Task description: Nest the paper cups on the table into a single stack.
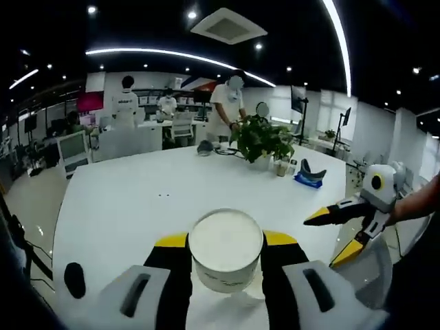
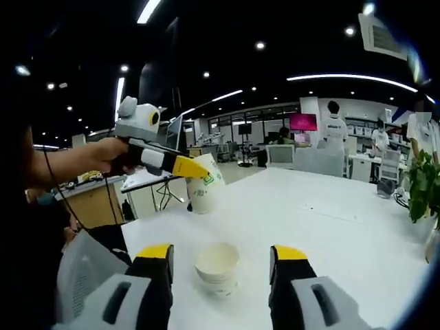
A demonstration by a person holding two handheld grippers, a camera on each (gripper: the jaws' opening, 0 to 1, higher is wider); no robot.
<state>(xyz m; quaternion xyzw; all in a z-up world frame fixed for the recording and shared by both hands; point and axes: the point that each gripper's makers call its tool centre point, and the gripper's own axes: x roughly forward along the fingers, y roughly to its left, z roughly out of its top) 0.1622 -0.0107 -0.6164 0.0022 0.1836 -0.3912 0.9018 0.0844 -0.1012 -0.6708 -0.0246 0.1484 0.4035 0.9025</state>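
Left gripper (image 1: 225,265): jaws closed on a single paper cup (image 1: 225,251), centre-bottom of the left gripper view, mouth up, yellow-tipped fingers (image 1: 173,242) pressing its two sides below the rim. In the right gripper view the same gripper (image 2: 189,167) comes in at left centre, carrying that cup (image 2: 205,192) tilted and lifted clear of the counter (image 2: 330,227).

Right gripper (image 2: 221,258): jaws wide, holding nothing. Between them, low centre of the right gripper view, stands the stack of cups (image 2: 217,268) on the counter, mouth up, several rims showing nested. Jaws apart from it on both sides. The right gripper (image 1: 337,234) also shows at the right edge of the left gripper view, jaws spread.

Handling, as a judgement: thin paper wall, very light, crushes or ovals under a hard squeeze. Rolled rim is the stiffest part; grip just under it, across the wall, lightly. An ovalled cup would likely jam on the stack mouth. The stack is light too and may slide or tip on the smooth white counter when the cup is pushed in; steadying it low on the side wall would help.

Background: plant (image 1: 262,139) at the counter's far end, people beyond.
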